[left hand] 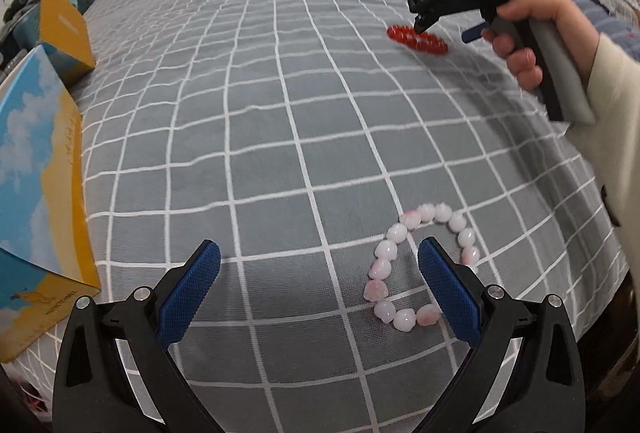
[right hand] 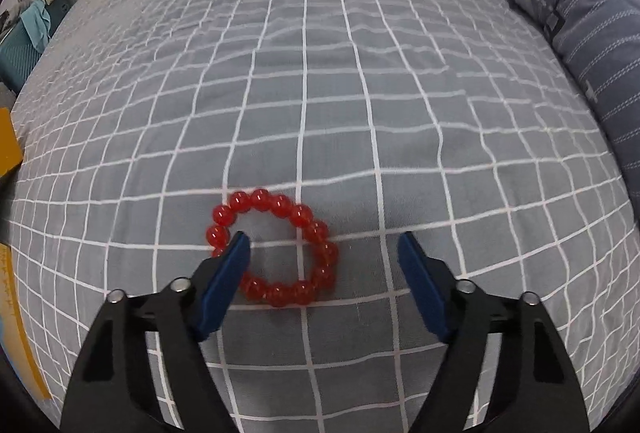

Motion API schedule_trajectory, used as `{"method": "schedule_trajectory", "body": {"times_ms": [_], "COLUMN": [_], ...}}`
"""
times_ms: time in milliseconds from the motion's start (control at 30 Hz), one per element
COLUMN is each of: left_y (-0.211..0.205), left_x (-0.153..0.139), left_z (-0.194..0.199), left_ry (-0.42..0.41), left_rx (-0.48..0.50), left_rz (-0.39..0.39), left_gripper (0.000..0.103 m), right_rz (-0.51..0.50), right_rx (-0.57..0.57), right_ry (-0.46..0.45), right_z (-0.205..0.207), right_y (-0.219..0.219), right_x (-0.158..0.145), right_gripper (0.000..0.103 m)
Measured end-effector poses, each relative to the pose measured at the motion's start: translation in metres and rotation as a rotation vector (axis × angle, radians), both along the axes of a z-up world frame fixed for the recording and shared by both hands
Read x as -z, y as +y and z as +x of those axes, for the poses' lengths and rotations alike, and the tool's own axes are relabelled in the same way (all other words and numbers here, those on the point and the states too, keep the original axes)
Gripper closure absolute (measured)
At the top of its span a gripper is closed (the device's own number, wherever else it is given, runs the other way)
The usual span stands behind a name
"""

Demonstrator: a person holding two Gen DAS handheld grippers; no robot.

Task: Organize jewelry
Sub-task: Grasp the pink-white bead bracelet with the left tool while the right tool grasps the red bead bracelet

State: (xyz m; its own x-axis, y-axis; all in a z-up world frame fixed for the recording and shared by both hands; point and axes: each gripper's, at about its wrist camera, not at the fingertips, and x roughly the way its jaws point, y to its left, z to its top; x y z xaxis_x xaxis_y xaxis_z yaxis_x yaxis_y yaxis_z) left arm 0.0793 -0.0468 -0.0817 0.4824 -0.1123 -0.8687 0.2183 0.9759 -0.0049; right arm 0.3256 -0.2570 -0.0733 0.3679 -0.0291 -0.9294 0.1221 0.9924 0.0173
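Grey bedding with a white grid pattern covers the bed point(left hand: 280, 81), and both bracelets lie flat on it, well apart from each other. Along the bed's left edge stand a blue-and-yellow box point(left hand: 36, 169) and, further back, a yellow box point(left hand: 64, 25); a blue striped bolster point(right hand: 560, 5) runs along the right edge.

A pink bead bracelet point(left hand: 404, 253) rests near the front edge of the bed, toward the right. The left gripper point(left hand: 320, 289) hangs over it with its jaws wide open and nothing held; the right finger point(left hand: 448, 293) sits over the inside of the bead ring and hides part of its right side, while the left finger is well clear of the beads. Whether the finger touches the bedding cannot be told.

A red bead bracelet point(right hand: 276, 249) lies further back, toward the right edge. The right gripper point(right hand: 324, 257), held by a hand point(left hand: 528, 37) in a cream sleeve point(left hand: 616, 137), points down at it. Its jaws stand apart: the left finger point(right hand: 228, 277) is inside the ring, right at its left side, and the right finger is outside the ring, clear of the beads. The pads do not press on the bracelet.
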Motion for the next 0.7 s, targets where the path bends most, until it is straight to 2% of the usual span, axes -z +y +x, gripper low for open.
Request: {"method": "schedule_trajectory", "body": {"times_ms": [133, 167, 200, 333, 400, 467, 500, 533, 567, 600, 633, 667, 700], "left_y": [-0.002, -0.002, -0.002, -0.001, 0.001, -0.001, -0.002, -0.002, -0.001, 0.000, 0.002, 0.002, 0.003], "left_x": [0.012, 0.015, 0.017, 0.018, 0.018, 0.015, 0.014, 0.013, 0.012, 0.011, 0.010, 0.009, 0.009], "left_z": [0.003, 0.006, 0.007, 0.007, 0.006, 0.004, 0.006, 0.005, 0.005, 0.006, 0.006, 0.008, 0.009], "left_ry": [0.033, 0.040, 0.047, 0.050, 0.057, 0.055, 0.056, 0.059, 0.060, 0.063, 0.071, 0.075, 0.080], "left_rx": [0.002, 0.002, -0.002, -0.002, 0.007, 0.020, 0.032, 0.047, 0.053, 0.056, 0.059, 0.061, 0.063], "left_rz": [0.007, 0.009, 0.007, 0.001, -0.008, -0.006, -0.003, -0.001, -0.004, -0.006, -0.009, -0.014, -0.016], "left_gripper": [0.006, 0.006, 0.006, 0.008, 0.017, 0.034, 0.038, 0.048, 0.063, 0.070, 0.084, 0.091, 0.091], "right_rz": [0.009, 0.004, -0.003, -0.016, -0.022, -0.026, -0.028, -0.029, -0.029, -0.028, -0.025, -0.020, -0.018], "right_rx": [0.012, 0.015, 0.017, 0.000, -0.001, 0.000, 0.001, 0.003, 0.005, 0.007, 0.009, 0.013, 0.016], "right_ry": [0.023, 0.022, 0.024, 0.027, 0.028, 0.027, 0.025, 0.022, 0.020, 0.017, 0.016, 0.014, 0.013], "right_z": [0.000, 0.000, 0.000, 0.000, -0.002, 0.001, 0.002, 0.002, 0.000, -0.001, -0.001, -0.001, -0.002], "right_y": [-0.003, -0.004, -0.004, -0.004, -0.004, -0.002, -0.001, -0.001, 0.000, 0.000, -0.002, -0.003, -0.003], "right_x": [0.007, 0.008, 0.008, 0.007, 0.007, 0.007, 0.007, 0.007, 0.007, 0.007, 0.007, 0.007, 0.007], "right_gripper": [0.052, 0.057, 0.067, 0.082, 0.086, 0.087, 0.088, 0.088, 0.088, 0.088, 0.088, 0.088, 0.088]}}
